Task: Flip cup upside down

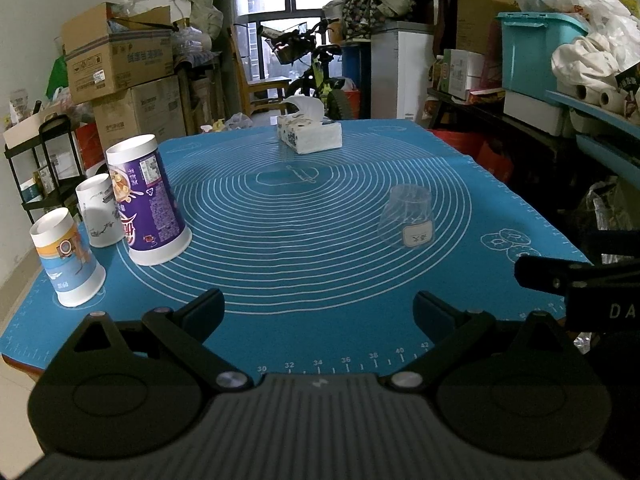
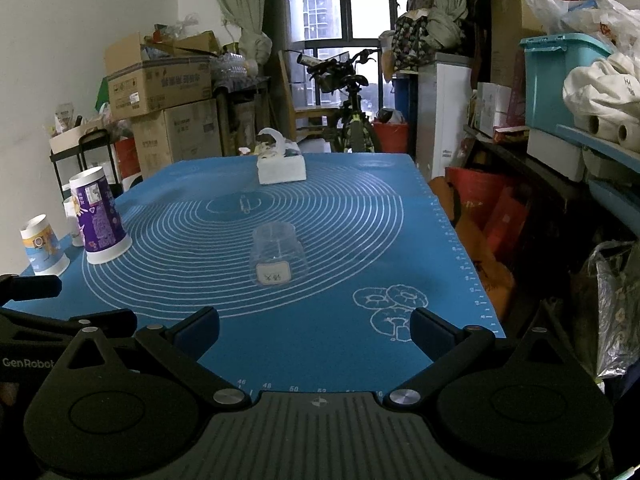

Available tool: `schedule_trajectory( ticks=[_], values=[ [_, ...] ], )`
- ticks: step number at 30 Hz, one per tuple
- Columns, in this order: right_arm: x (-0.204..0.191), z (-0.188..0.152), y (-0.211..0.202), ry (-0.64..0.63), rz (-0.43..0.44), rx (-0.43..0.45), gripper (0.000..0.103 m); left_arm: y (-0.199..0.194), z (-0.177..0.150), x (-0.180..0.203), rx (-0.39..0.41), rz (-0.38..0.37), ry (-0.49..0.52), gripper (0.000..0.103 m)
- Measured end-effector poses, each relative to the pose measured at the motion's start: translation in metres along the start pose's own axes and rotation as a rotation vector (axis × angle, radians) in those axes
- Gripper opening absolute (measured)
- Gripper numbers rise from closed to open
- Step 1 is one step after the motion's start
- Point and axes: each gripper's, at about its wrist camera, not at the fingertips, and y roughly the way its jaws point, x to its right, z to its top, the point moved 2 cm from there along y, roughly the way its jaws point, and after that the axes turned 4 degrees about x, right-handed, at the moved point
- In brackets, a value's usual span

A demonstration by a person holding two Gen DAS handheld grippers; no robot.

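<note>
A clear plastic cup (image 1: 407, 216) with a white label stands mouth down on the blue mat (image 1: 320, 248); it also shows in the right wrist view (image 2: 277, 254), straight ahead of my right gripper (image 2: 314, 326). Three paper cups stand mouth down at the mat's left: a tall purple one (image 1: 150, 200), a white one (image 1: 100, 210) and an orange-blue one (image 1: 66, 258). My left gripper (image 1: 318, 306) is open and empty near the mat's front edge. My right gripper is open and empty too, apart from the clear cup.
A tissue box (image 1: 310, 132) stands at the far side of the mat. Cardboard boxes (image 1: 120, 60) are stacked at left, shelves with a teal bin (image 1: 536, 52) at right, a bicycle (image 1: 316, 68) by the window.
</note>
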Motion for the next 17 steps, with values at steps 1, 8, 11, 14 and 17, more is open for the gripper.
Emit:
schedule_trajectory(
  ticks=[1, 8, 11, 14, 17],
  values=[
    [0.0000, 0.0001, 0.0004, 0.001, 0.002, -0.004, 0.100, 0.0000, 0.0001, 0.0000, 0.000, 0.000, 0.000, 0.100],
    [0.0001, 0.0001, 0.0019, 0.004, 0.007, -0.018, 0.100, 0.0004, 0.0004, -0.0007, -0.003, 0.001, 0.000, 0.099],
    [0.0009, 0.0006, 0.0025, 0.003, 0.007, -0.020, 0.101, 0.0002, 0.0002, -0.0010, -0.003, 0.000, -0.001, 0.099],
    [0.0011, 0.0012, 0.0035, 0.005, 0.008, -0.022, 0.101, 0.0005, 0.0005, -0.0009, -0.003, -0.001, -0.001, 0.099],
    [0.0014, 0.0005, 0.0040, 0.009, 0.008, -0.025, 0.100, 0.0006, 0.0005, -0.0006, -0.004, -0.003, -0.002, 0.099]
  ],
)
